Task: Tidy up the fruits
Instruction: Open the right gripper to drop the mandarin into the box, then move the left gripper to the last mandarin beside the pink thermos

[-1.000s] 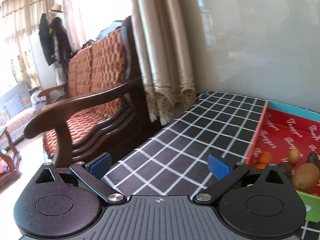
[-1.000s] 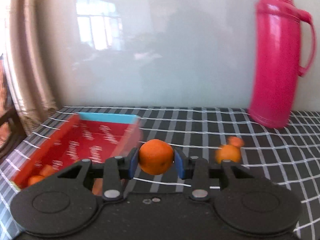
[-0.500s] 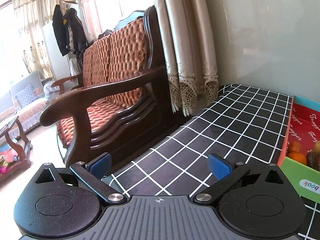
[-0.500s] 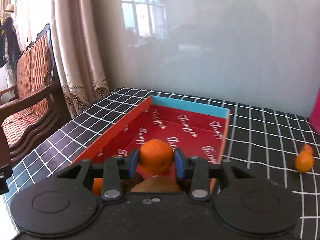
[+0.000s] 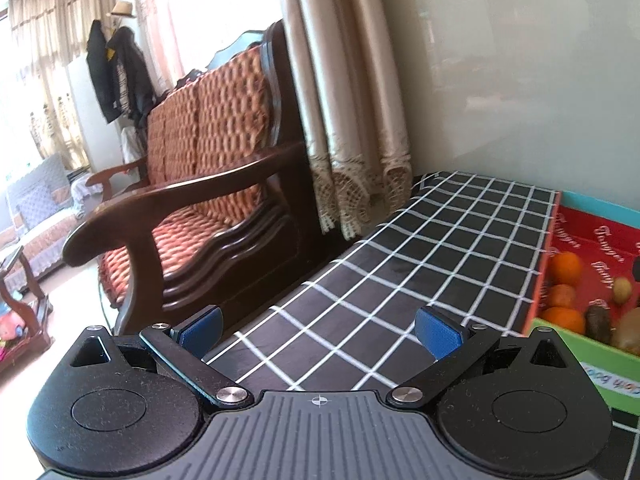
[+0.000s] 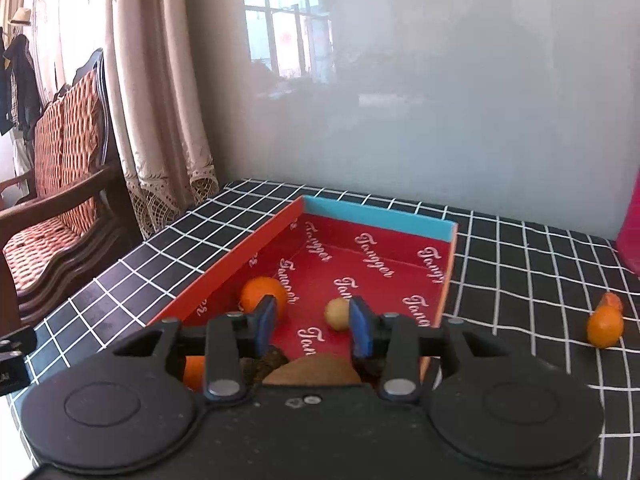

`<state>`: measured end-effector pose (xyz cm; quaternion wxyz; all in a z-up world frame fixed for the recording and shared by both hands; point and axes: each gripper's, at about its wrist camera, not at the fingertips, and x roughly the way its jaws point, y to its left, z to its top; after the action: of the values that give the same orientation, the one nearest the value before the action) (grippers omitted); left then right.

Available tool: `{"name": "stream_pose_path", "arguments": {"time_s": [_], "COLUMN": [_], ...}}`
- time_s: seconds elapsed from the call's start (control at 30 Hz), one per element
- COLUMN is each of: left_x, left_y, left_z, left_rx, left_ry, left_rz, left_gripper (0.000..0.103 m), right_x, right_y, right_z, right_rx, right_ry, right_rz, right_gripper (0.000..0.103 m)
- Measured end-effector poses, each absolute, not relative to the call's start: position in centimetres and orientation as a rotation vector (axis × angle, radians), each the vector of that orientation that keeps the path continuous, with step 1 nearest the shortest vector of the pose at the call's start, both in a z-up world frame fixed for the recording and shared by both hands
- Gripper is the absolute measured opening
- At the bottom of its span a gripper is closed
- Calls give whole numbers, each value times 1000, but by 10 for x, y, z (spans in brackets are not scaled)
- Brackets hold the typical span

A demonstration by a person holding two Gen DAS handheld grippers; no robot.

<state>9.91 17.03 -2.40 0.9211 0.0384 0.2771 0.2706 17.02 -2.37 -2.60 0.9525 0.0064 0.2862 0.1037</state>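
Note:
A red box point(image 6: 400, 268) with a blue far wall lies on the checked tablecloth. My right gripper point(image 6: 314, 326) is open and empty above its near end. An orange point(image 6: 262, 294) lies in the box by the left wall, beside a small yellow-brown fruit point(image 6: 337, 314) and a kiwi point(image 6: 312, 372) under the gripper. Another orange point(image 6: 604, 326) lies on the cloth to the right of the box. My left gripper point(image 5: 320, 326) is open and empty over the cloth, left of the box point(image 5: 592, 236), where oranges point(image 5: 564, 268) and brown fruits show.
A pink thermos point(image 6: 630, 232) stands at the far right edge. A wooden sofa point(image 5: 200, 200) and a curtain point(image 5: 348, 120) stand beyond the table's left edge. A glossy wall point(image 6: 400, 100) runs behind the table.
My right gripper carried the orange leftward over the box, then opened; the orange now lies in the box by the left wall. The left gripper's view has swung slightly; it stays open.

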Motion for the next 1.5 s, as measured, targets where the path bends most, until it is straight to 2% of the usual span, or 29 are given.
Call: {"name": "stream_pose_path", "arguments": {"time_s": [0.37, 0.8, 1.13, 1.5], "left_x": [106, 107, 127, 154], "left_y": [104, -44, -149, -209], "left_z": [-7, 6, -16, -48], "left_rx": [127, 242, 340, 398], "left_ry": [531, 457, 417, 436], "left_rz": [417, 82, -90, -175], "left_gripper": [102, 102, 101, 101], "right_x": [145, 84, 34, -4], "right_y": [-81, -210, -291, -340], "right_z": [-11, 0, -4, -6], "right_rx": [46, 133, 178, 216], "right_ry": [545, 493, 456, 422], "right_rz": [91, -212, -405, -555], "right_gripper": [39, 41, 43, 45]}}
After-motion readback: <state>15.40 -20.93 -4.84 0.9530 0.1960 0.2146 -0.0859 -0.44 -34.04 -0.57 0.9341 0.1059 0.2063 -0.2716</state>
